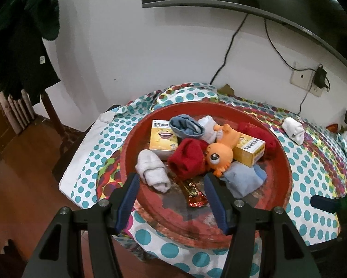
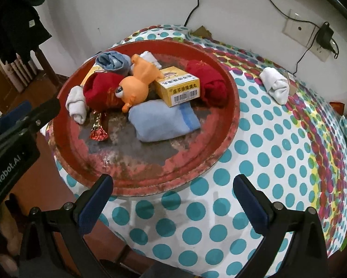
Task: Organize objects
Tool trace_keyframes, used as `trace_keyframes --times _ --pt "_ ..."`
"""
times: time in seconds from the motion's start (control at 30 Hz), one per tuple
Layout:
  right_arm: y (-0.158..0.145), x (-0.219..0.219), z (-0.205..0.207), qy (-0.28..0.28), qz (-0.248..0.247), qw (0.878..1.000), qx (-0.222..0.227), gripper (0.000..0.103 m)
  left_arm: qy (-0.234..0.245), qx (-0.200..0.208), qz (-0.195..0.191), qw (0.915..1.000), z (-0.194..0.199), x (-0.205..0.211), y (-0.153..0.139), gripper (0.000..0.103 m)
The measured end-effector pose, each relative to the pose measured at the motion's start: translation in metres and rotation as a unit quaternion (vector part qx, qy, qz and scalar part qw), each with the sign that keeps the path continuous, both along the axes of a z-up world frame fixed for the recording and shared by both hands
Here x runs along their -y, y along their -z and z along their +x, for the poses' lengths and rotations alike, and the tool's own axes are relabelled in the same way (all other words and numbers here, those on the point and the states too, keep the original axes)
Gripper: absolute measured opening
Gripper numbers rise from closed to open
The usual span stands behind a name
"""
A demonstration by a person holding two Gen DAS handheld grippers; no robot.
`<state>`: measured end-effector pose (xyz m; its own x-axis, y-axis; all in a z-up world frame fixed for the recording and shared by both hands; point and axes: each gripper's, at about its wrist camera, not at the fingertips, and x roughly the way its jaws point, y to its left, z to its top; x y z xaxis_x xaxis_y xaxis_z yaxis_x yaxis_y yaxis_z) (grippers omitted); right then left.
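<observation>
On the dotted tablecloth (image 2: pixel 277 153) sits a worn round red tray (image 2: pixel 224 125) heaped with rolled socks, two yellow boxes and an orange rubber toy (image 2: pixel 136 83). Both my left gripper (image 1: pixel 171 180) and right gripper (image 2: pixel 173 185) gape wide, empty; one white rolled sock (image 2: pixel 276 85) lies outside the tray.

In the red tray (image 2: pixel 222 139) lie two yellow boxes (image 2: pixel 179 88), two red socks (image 2: pixel 210 84), two blue socks (image 2: pixel 160 122), two white socks (image 2: pixel 76 104), one orange toy (image 2: pixel 136 84) and one candy wrapper (image 2: pixel 99 129). Outside the red tray, one more white sock roll (image 2: pixel 275 86) lies on the dotted cloth (image 2: pixel 266 162).
</observation>
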<state>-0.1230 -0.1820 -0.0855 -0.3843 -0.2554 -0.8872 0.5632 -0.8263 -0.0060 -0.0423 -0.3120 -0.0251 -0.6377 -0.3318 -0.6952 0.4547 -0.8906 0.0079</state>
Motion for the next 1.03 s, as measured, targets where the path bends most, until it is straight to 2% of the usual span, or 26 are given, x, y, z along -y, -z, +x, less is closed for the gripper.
trace_keyframes --times 0.37,0.63,0.73,1.03 --pt "0.007 0.003 0.007 -0.012 -0.002 1.0 0.006 0.103 0.012 0.005 -0.019 0.9997 -0.003 -0.012 -0.001 0.059" --pt "0.011 0.006 0.01 -0.016 -0.007 1.0 0.011 0.103 0.039 0.017 0.003 0.9991 -0.008 -0.016 0.006 0.059" --pt "0.013 0.006 0.01 -0.016 -0.005 1.0 0.012 0.103 0.045 0.009 0.013 0.9988 -0.007 -0.016 0.006 0.059" --pt "0.017 0.004 0.01 -0.018 -0.002 1.0 0.014 0.103 0.045 0.015 0.011 0.9988 -0.008 -0.017 0.008 0.059"
